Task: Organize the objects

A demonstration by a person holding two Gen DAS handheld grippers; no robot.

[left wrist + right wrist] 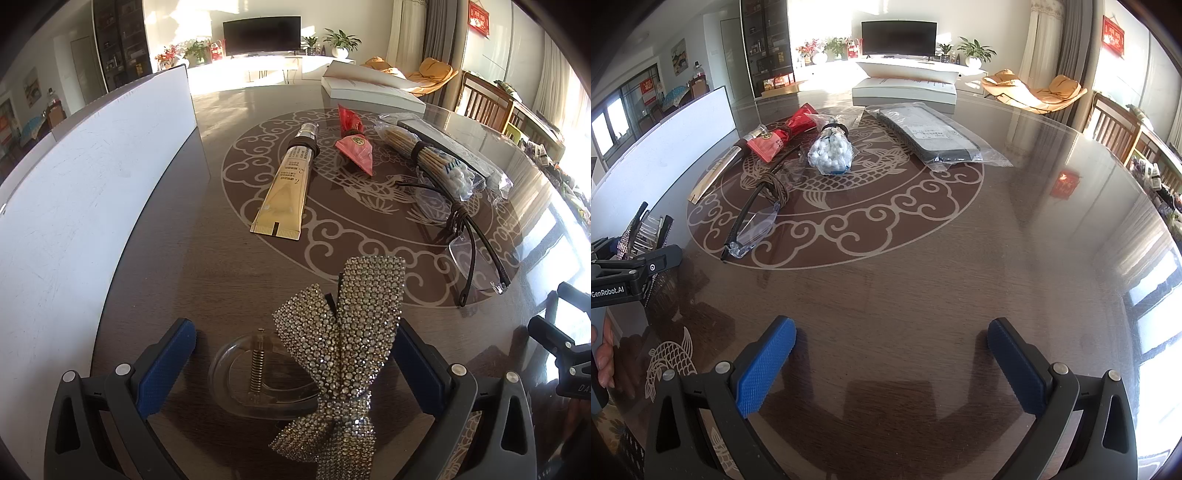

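Observation:
A rhinestone bow hair clip (343,325) with a clear plastic claw (255,373) lies on the dark glass-topped table (177,258), between the wide-apart blue fingers of my left gripper (291,362), which is open; the bow leans against the right-hand finger. Further out lie a gold tube (284,184), a pink packet (352,144), a bundle of sticks (421,155), a bag of cotton balls (831,151) and folded glasses (753,221). My right gripper (892,362) stands open over bare table with nothing between its fingers.
A tall white panel (92,192) runs along the left side of the table. A white box (905,90) sits at the far edge, with a grey item in a clear bag (927,136) in front of it. Wooden chairs (1112,125) stand to the right.

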